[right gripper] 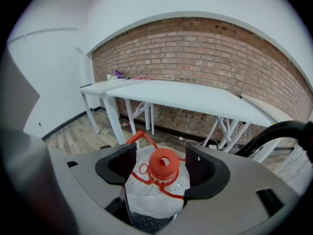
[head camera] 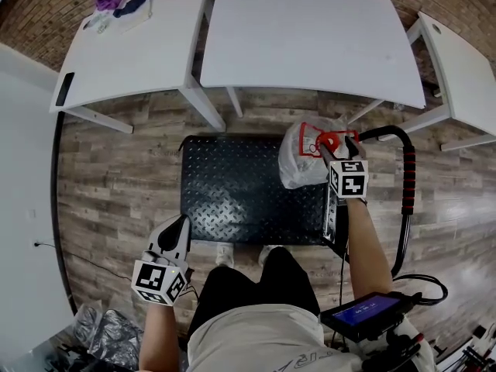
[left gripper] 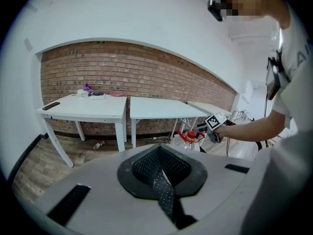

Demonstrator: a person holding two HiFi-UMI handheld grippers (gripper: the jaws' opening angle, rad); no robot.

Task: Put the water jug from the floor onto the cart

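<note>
Fingers (right gripper: 120, 161) of my right gripper (right gripper: 160, 156) stand wide, clamped on the shoulders of the water jug (right gripper: 155, 196), its red cap (right gripper: 163, 164) between them. The jug is over the far right corner of the cart (head camera: 232, 192). My left gripper (left gripper: 159, 173) has its fingers pressed together, empty, off the cart's near left corner.

Left tongs (head camera: 180, 225) shut, low; right tongs (head camera: 335, 142) forward, clamped around water jug (head camera: 298, 165).
</note>
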